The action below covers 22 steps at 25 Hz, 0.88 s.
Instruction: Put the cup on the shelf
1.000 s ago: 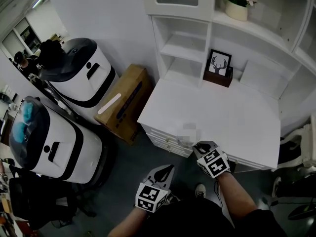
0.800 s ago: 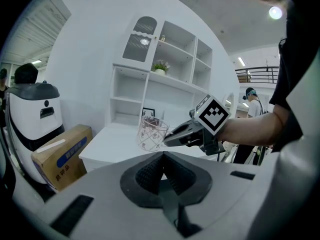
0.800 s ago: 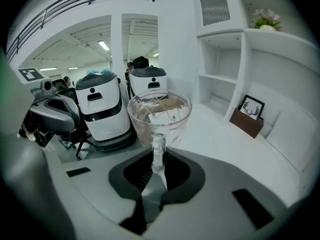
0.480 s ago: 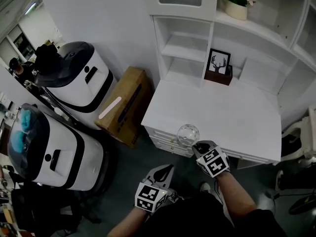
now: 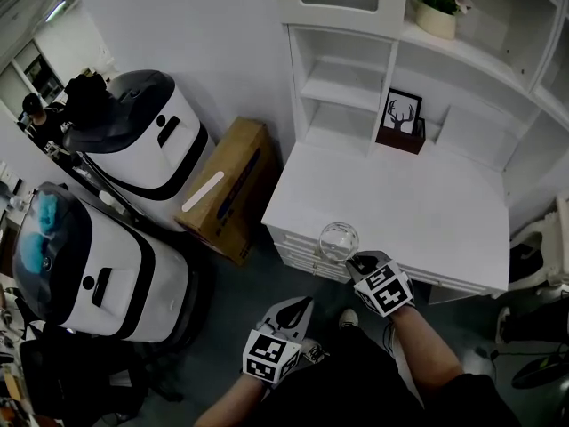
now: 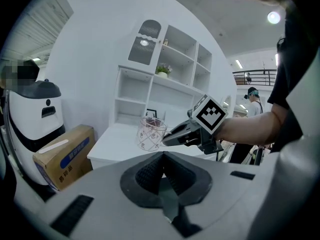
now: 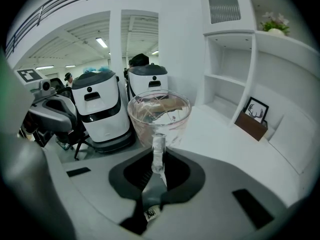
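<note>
**A:** What has changed over the last second?

**B:** Very little. The glass cup (image 5: pixel 338 240) hangs over the front edge of the white desk (image 5: pixel 427 212), just as it did half a second ago. Only the view has drifted, so the desk sits slightly further right.

**A:** And the grip?

**B:** The right gripper (image 7: pixel 158 159) is clamped on the cup's clear handle, with the cup upright. The left gripper (image 6: pixel 162 171) hangs lower, out in front of the desk, with its jaws together on nothing.

**A:** What does that mean for the task?

**B:** I'd say the carry has barely begun. The shelf (image 5: pixel 351 92) at the back of the desk, left of the deer picture (image 5: pixel 403 114), is well apart from the cup.
</note>
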Available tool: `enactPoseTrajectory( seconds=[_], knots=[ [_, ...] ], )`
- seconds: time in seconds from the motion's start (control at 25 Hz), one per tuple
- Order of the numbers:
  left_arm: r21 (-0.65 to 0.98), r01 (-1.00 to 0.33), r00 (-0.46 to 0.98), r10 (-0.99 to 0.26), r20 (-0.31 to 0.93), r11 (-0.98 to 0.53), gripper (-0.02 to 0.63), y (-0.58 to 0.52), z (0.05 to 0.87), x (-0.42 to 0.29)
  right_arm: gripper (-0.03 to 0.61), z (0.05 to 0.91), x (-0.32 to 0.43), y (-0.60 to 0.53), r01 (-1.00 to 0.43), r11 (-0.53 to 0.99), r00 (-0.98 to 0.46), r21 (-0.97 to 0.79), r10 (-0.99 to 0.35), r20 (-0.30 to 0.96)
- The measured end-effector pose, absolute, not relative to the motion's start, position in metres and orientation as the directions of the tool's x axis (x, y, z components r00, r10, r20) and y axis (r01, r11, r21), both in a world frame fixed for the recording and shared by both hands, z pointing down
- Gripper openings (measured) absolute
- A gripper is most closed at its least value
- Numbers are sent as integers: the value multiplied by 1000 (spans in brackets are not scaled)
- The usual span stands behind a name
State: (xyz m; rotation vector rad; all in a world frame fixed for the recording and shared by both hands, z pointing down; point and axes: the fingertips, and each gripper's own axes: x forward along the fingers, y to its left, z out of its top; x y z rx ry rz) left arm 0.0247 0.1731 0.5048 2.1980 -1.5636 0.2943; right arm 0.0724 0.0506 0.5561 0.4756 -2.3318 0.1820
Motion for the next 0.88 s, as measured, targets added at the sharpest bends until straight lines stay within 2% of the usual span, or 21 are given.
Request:
enactPoseTrajectory(
  seconds=[0.88],
  knots=[
    [243,-936,339,-846,413,-256,5,84,509,-12,29,567,19,-36,-348,938,-659,1,-245,711]
  ],
)
